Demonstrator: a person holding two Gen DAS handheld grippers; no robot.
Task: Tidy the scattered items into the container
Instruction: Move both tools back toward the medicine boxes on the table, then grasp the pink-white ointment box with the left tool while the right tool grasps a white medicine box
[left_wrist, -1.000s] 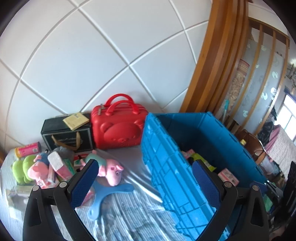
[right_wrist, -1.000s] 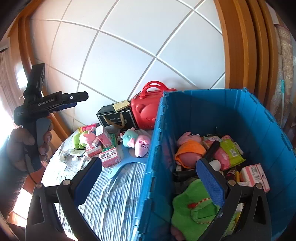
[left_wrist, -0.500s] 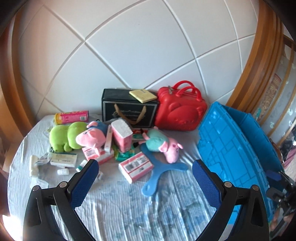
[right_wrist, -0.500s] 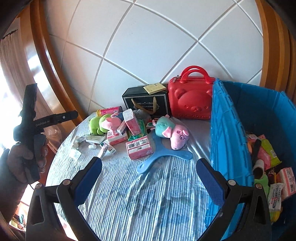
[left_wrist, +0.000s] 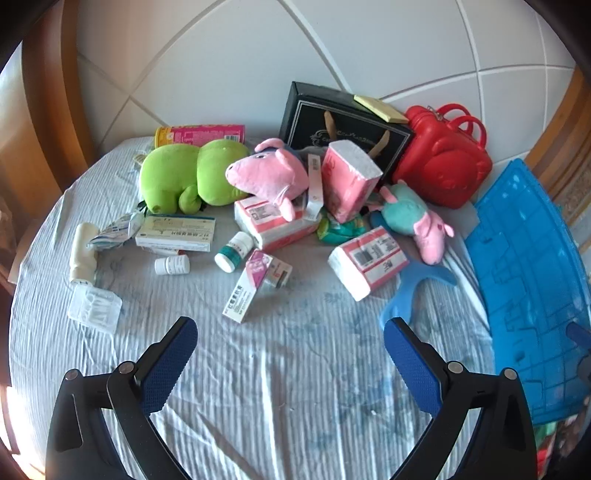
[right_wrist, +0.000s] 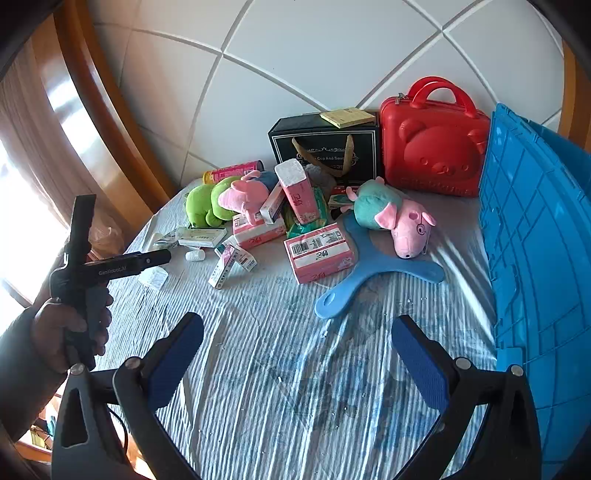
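Observation:
A blue crate (left_wrist: 532, 280) stands at the right; it also shows in the right wrist view (right_wrist: 535, 236). Scattered items lie on the striped cloth: a green plush (left_wrist: 184, 177), a pink pig plush (left_wrist: 269, 173), a teal-and-pink pig plush (right_wrist: 391, 214), pink tissue packs (right_wrist: 319, 253), medicine boxes (left_wrist: 251, 286), small bottles (left_wrist: 234, 251) and a blue three-armed toy (right_wrist: 369, 269). My left gripper (left_wrist: 290, 345) is open and empty above the cloth, short of the pile. My right gripper (right_wrist: 297, 341) is open and empty, beside the crate wall.
A red bear-faced case (right_wrist: 434, 147) and a black gift box (right_wrist: 325, 147) with a yellow pad on top stand against the white tiled wall. A pink tube (left_wrist: 201, 134) lies at the back left. Wooden frames flank the table. The left hand-held gripper body (right_wrist: 86, 266) shows at the left.
Both grippers have swung left, away from the crate and toward the pile of items. The crate's inside has left both views. Both stay open and empty.

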